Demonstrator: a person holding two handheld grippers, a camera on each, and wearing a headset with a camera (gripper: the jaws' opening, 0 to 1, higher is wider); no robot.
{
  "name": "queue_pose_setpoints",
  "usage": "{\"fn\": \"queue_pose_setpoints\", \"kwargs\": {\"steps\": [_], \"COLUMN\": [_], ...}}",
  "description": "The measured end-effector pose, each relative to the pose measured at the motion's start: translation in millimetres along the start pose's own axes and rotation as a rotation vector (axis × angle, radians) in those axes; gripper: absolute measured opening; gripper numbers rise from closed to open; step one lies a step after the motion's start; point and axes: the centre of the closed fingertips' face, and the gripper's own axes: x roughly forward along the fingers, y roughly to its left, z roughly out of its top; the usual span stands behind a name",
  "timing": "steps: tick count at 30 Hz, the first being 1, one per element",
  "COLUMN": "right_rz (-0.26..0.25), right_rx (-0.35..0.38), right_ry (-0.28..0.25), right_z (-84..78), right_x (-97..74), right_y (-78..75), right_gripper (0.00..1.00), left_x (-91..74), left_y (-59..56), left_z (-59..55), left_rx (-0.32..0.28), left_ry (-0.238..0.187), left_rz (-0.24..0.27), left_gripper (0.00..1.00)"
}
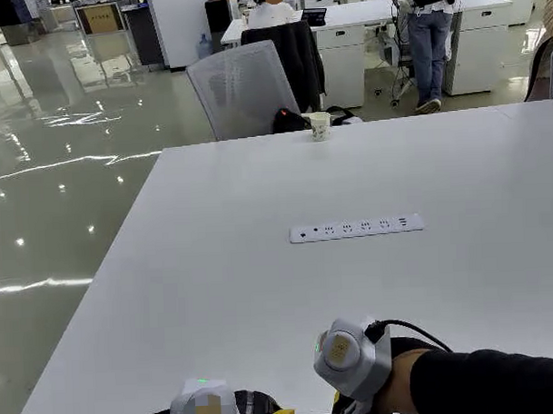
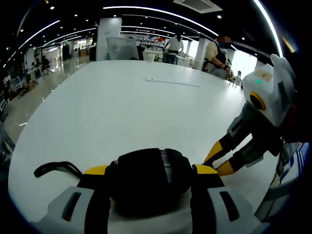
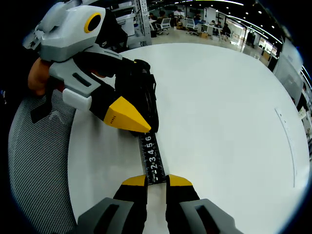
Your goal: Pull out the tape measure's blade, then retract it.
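1. Right gripper view: the right gripper [image 3: 157,181] has its jaws pinched together on the free end of the blade [image 3: 150,155], with no gap between them beyond the thin strip itself. Holding the tip gives this hand something to draw on.
2. The blade runs straight from those jaws to the mouth of the tape measure [image 3: 142,95] and lies flat on the white table [image 3: 219,107]. Printed figures from two to six show on it, so I judge it to be only a short way out.
3. In the left gripper view, the left gripper [image 2: 150,171] is clamped across the black case with one jaw on each side, open just as wide as the body it grips. This looks like an anchor, so that the case does not slide when the other end is pulled.
4. The case sits at the near edge of the table, close to the person, and the two grippers are near each other. I take the work to be in the pulling-out step, with retracting not yet done.
5. Counted, there is one tape measure with one blade, and two grippers with two jaws each.
6. In the head view there is one power strip [image 1: 356,228] mid-table, one paper cup [image 1: 320,125] at the far edge, and one chair [image 1: 243,88] behind that edge. All three are well apart from the work.
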Motion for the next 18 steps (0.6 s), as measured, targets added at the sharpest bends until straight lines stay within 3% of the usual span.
{"fn": "queue_pose_setpoints", "kwargs": {"steps": [7, 18], "right_rz": [-0.001, 0.005], "right_rx": [0.003, 0.019], "right_ry": [-0.004, -0.034], "right_z": [1.9, 11.5], "right_x": [1.4, 7.4], "right_y": [1.1, 2.8], "right_gripper": [0.11, 0.10], "left_x": [1.0, 0.3], "left_y": [0.1, 3.5], "left_z": [0.2, 0.7], "left_rx": [0.021, -0.049], "left_ry": [-0.002, 0.005], "left_rz": [0.016, -0.010], "left_gripper": [0.62, 0.61]}}
